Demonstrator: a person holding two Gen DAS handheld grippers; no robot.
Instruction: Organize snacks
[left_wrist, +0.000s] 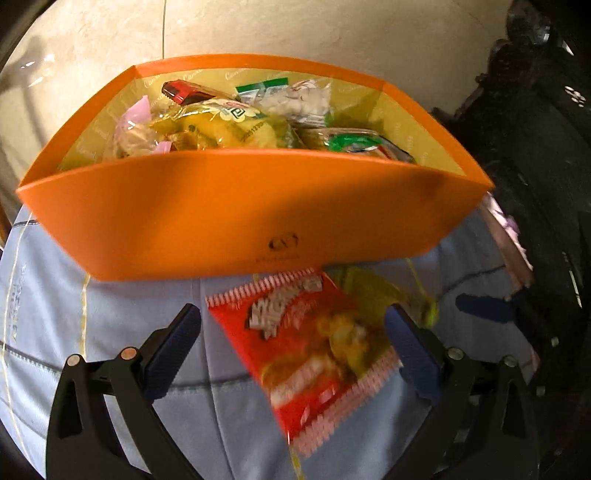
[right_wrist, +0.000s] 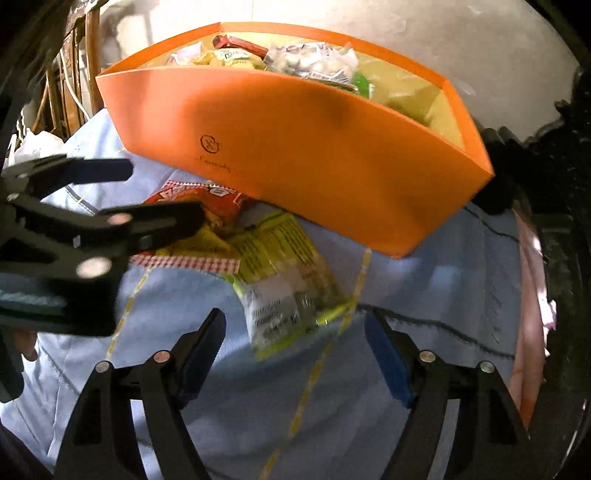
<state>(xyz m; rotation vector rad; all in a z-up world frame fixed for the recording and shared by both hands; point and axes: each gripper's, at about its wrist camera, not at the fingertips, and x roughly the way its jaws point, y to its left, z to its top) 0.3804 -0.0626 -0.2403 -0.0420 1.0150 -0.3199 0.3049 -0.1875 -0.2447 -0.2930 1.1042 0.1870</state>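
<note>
We count two loose packets low in frame — one red packet (left_wrist: 310, 354), one yellow packet (right_wrist: 284, 280) — beside one orange box (left_wrist: 236, 218). Both our left gripper (left_wrist: 293, 336) and right gripper (right_wrist: 295, 350) gape wide, holding nothing.

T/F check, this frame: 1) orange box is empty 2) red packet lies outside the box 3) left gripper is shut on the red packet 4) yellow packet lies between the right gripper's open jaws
1) False. The orange box already holds several snack packets.
2) True. The red packet lies on the blue cloth in front of the box.
3) False. The left gripper is open, its jaws either side of the packet.
4) True. The yellow packet lies ahead between the right gripper jaws, ungripped.
</note>
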